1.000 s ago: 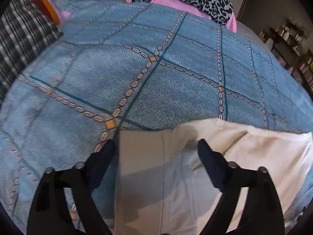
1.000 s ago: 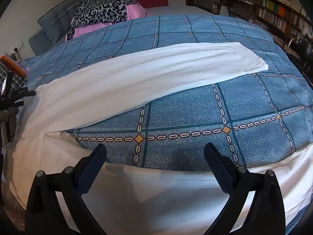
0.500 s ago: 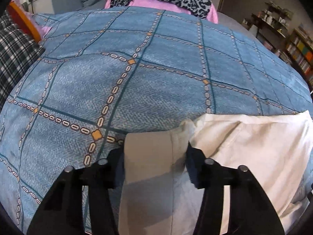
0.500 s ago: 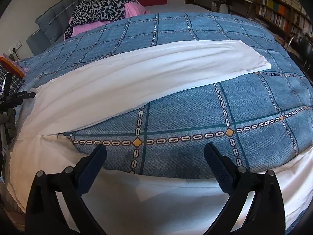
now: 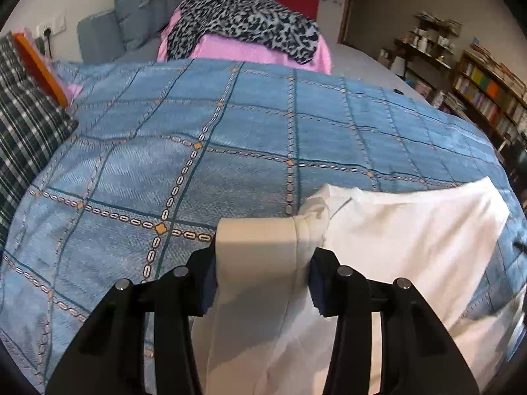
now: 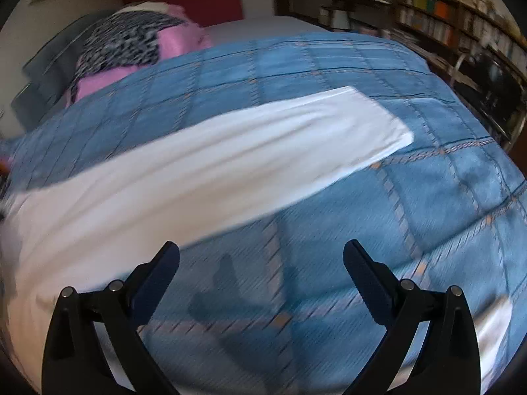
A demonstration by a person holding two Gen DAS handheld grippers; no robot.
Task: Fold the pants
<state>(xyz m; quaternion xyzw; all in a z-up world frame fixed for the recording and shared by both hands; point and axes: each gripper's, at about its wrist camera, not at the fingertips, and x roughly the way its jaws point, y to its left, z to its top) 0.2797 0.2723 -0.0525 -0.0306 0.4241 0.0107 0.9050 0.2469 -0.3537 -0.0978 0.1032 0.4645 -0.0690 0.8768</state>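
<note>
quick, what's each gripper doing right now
left gripper: just closed, clamped on the white pants at the waistband.
right gripper: open, holding nothing.

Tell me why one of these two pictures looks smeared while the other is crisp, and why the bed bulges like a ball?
Right wrist view: motion blur streaks the blue patterned quilt and the long white pant leg; the open right gripper stays sharp and throws a dark shadow on the quilt. Left wrist view: mostly crisp, with the left gripper clamped on the white pants' beige waistband. Both: the fisheye lens bows the bed and darkens the corners.
</note>
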